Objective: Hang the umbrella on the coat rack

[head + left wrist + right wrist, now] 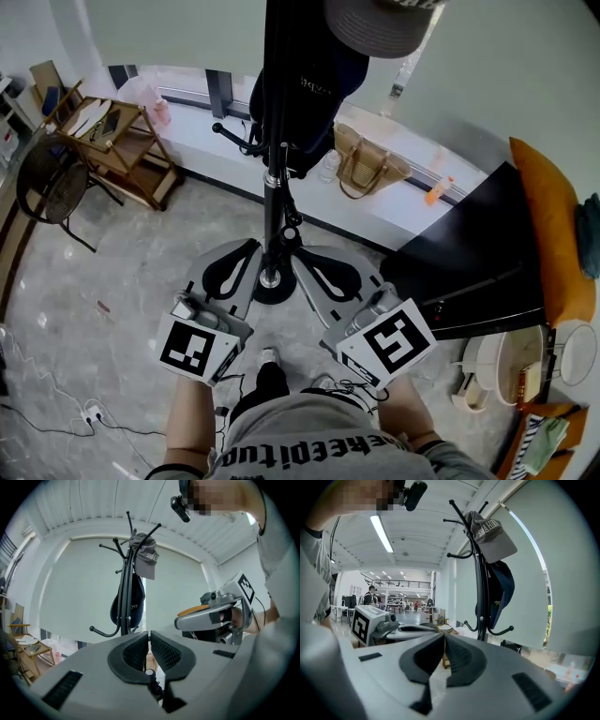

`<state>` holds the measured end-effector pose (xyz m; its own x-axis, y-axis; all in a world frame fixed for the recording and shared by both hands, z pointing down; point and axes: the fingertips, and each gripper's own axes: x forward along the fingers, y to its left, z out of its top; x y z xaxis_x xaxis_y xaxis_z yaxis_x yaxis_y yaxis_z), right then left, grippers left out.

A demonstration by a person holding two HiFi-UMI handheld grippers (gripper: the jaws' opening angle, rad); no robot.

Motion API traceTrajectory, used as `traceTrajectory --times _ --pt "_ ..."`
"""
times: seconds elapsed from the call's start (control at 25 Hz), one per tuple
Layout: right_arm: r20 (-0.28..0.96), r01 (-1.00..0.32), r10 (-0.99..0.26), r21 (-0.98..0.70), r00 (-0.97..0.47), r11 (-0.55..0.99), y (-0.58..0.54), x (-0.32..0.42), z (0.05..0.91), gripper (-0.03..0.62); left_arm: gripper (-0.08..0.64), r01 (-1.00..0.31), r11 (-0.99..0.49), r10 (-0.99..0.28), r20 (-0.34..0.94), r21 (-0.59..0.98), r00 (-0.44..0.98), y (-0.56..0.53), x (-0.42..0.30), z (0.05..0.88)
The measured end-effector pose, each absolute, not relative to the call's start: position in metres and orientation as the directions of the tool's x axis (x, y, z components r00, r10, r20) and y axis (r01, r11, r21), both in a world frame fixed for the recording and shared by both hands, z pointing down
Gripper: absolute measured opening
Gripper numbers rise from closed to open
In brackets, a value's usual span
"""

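Note:
The black coat rack (273, 202) stands straight ahead, with a grey cap (380, 23) on an upper hook and a dark blue bag (305, 89) hanging below it. I cannot make out an umbrella apart from the rack's pole in any view. My left gripper (251, 246) is just left of the pole and my right gripper (305, 253) just right of it, both pointing at the rack. In the left gripper view my left gripper (150, 637) is shut with nothing between its pads, facing the rack (124, 597). In the right gripper view my right gripper (444, 637) is also shut and empty.
A wooden shelf cart (117, 141) and a black chair (52, 183) stand at the left. A tan handbag (370, 164) sits on the window ledge behind the rack. A black cabinet (478, 253) and an orange cushion (544, 216) are at the right. Cables (89, 412) lie on the floor.

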<state>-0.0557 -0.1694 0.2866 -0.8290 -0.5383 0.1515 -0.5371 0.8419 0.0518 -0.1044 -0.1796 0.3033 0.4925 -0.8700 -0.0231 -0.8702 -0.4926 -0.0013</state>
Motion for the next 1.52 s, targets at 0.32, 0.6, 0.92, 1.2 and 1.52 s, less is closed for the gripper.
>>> traceTrajectory --times 0.32,0.6,0.92,1.2,1.52 --pt "0.122 -0.494 -0.496 0.050 -0.860 0.868 -0.150 -0.052 0.279 0.015 0.028 -0.893 -0.449 -0.892 -0.036 -0.025 0.450 -0.157 -0.097 0.291" --pt "0.090 -0.469 -0.471 0.047 -0.877 0.882 -0.137 -0.046 0.273 0.016 0.026 -0.904 -0.427 -0.902 -0.055 -0.026 0.428 -0.138 -0.089 0.286" --pt "0.064 -0.447 -0.449 0.042 -0.891 0.894 -0.122 -0.038 0.264 0.016 0.026 -0.909 -0.416 -0.906 -0.077 -0.033 0.417 -0.120 -0.077 0.275" --pt "0.053 -0.433 -0.435 0.040 -0.899 0.900 -0.114 -0.033 0.262 0.017 0.026 -0.918 -0.397 -0.915 -0.068 -0.023 0.397 -0.110 -0.072 0.272" --pt "0.045 -0.423 -0.425 0.043 -0.904 0.905 -0.108 -0.029 0.261 0.017 0.026 -0.924 -0.381 -0.922 -0.063 -0.037 0.383 -0.103 -0.068 0.271"
